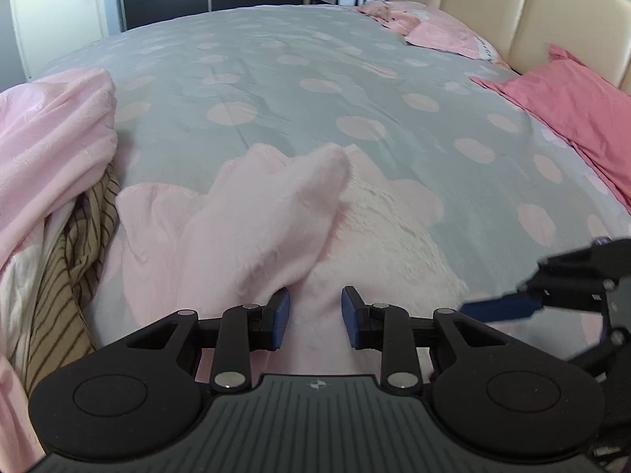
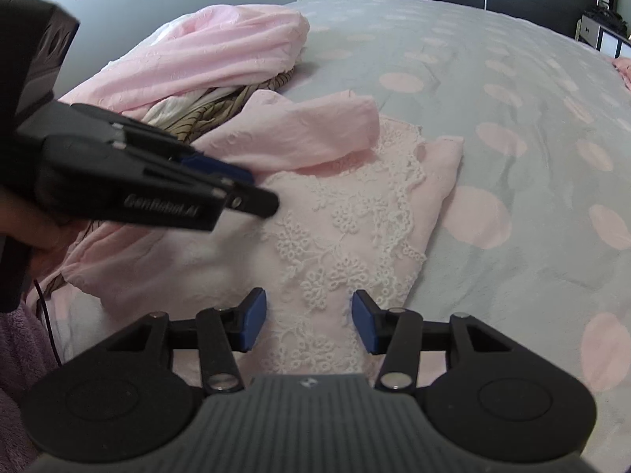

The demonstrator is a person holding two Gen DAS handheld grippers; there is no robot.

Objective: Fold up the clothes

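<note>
One polka-dot duvet (image 1: 299, 79) (padded headboard (image 1: 552, 12) beyond)

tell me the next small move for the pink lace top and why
Probably lower the left claw and close it on the pink lace top near its folded-over sleeve. Both claws stand open over the fabric with nothing pinched, and the top lies only partly folded on the bed cover.

A pale pink garment (image 2: 315, 213) overlaid with white lace is seen on a grey duvet (image 1: 315, 79) dotted pink; brown stripes are shown on crumpled cloth (image 1: 67, 276) alongside.
</note>
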